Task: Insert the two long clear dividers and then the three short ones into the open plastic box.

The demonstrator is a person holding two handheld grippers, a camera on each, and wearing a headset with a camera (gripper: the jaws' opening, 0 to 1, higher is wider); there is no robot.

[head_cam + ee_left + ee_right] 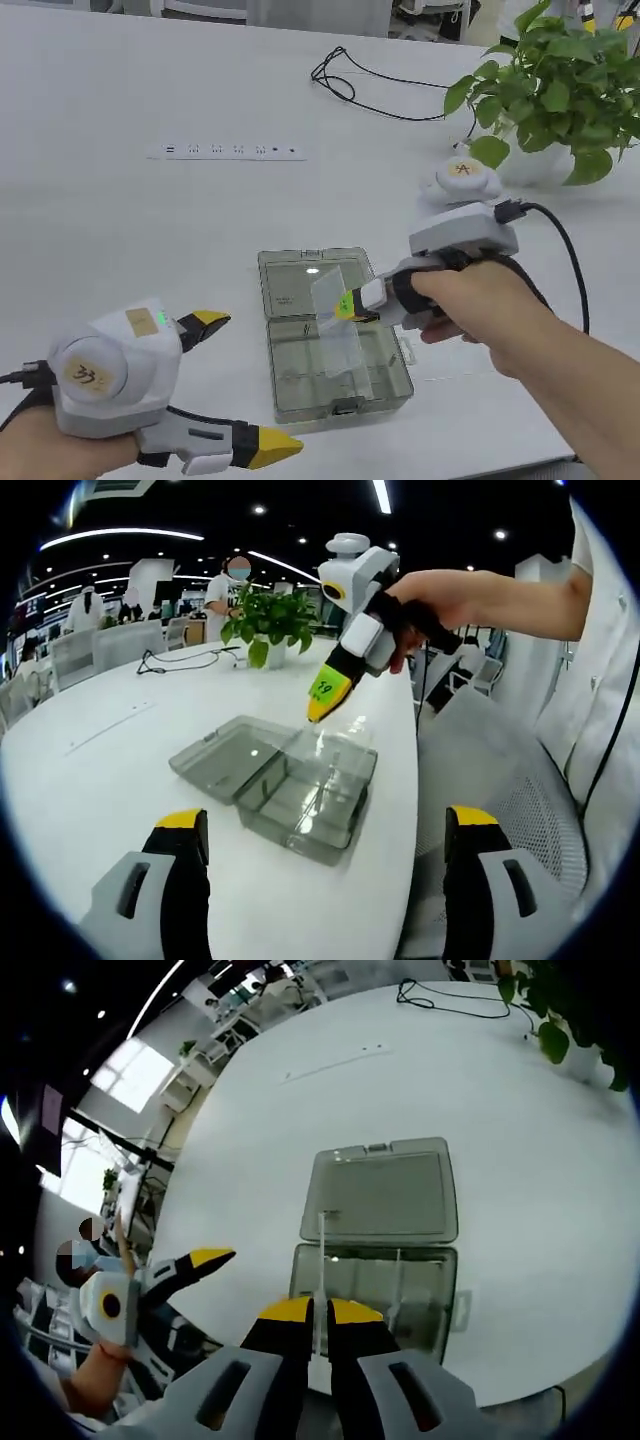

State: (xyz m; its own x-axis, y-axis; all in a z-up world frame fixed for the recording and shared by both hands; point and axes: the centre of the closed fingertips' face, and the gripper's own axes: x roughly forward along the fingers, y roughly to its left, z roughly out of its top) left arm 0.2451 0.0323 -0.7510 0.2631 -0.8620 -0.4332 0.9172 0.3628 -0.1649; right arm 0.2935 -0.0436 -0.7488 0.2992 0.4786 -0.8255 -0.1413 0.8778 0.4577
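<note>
Bright, even overhead light.
Ceiling strips [382, 492] glare; faint shadows on table [120, 250]; fisheye edges bend.

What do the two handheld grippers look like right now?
Both have white housings and black jaws with yellow tips. The left gripper carries a round tan sticker and a green light. The right gripper has a numbered green tag and a black cable. White clothing is worn.
</note>
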